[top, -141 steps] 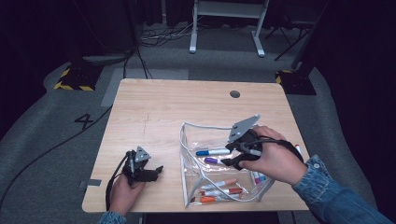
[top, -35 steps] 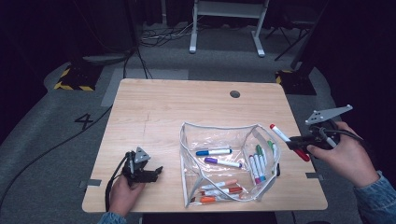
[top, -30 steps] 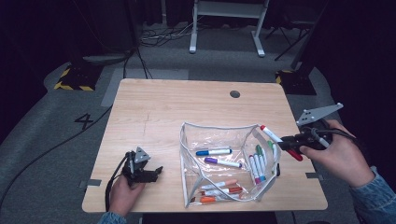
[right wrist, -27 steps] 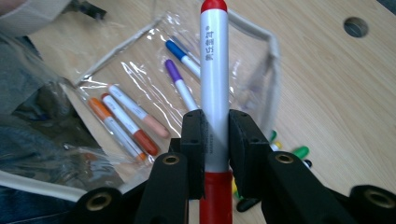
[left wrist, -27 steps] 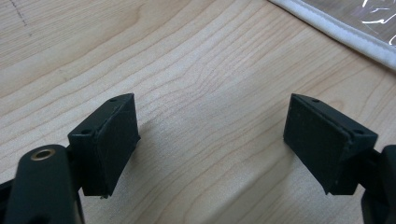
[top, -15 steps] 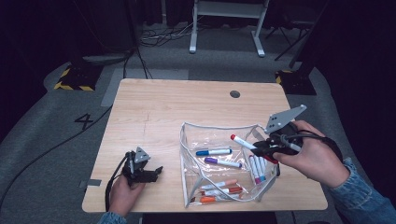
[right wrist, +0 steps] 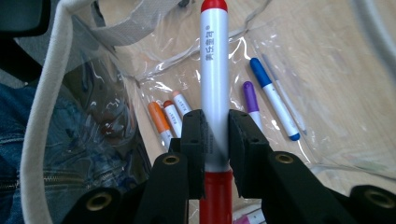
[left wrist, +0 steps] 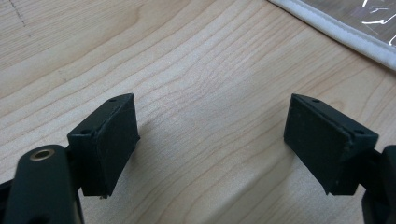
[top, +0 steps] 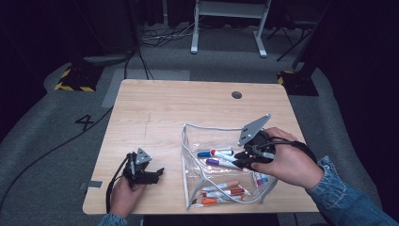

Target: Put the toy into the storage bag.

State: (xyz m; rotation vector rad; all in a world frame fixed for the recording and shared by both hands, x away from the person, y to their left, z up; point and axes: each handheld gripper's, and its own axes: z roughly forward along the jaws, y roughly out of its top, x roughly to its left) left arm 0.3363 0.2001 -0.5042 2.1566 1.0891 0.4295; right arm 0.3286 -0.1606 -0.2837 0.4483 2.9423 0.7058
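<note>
1. Over the clear pouch (top: 221, 162), at the table's (top: 188, 108) near right: right gripper (top: 242, 160) sits above the pouch's open top, pointing left across it in the high view. Grey plate tilted up on top of it.
2. Right gripper (right wrist: 215, 140) clamped on a red marker (right wrist: 215, 93). Both pads press the white barrel just above the red end section; the red end runs down between the jaws, the red-tipped cap end points away from the camera.
3. Marker lies straight along the gripper's axis, centred between the pads. In the right gripper view it hangs over the pouch interior, above the loose markers, not touching them as far as can be told.
4. Inside the pouch, right gripper view: two orange markers (right wrist: 161, 122) side by side left of the held barrel; a purple one (right wrist: 251, 100) and a blue one (right wrist: 273, 98) to its right.
5. High view: more markers near the pouch's front corner (top: 221, 193); blue and purple ones just left of the right gripper.
6. Pouch rim is white cord (right wrist: 46, 93), curving down the left of the right gripper view.
7. Left gripper (top: 150, 174) rests on the table left of the pouch, well apart from the marker. Jaws spread wide, bare wood between them (left wrist: 210, 135); pouch edge (left wrist: 336, 32) shows beyond, at top right.
</note>
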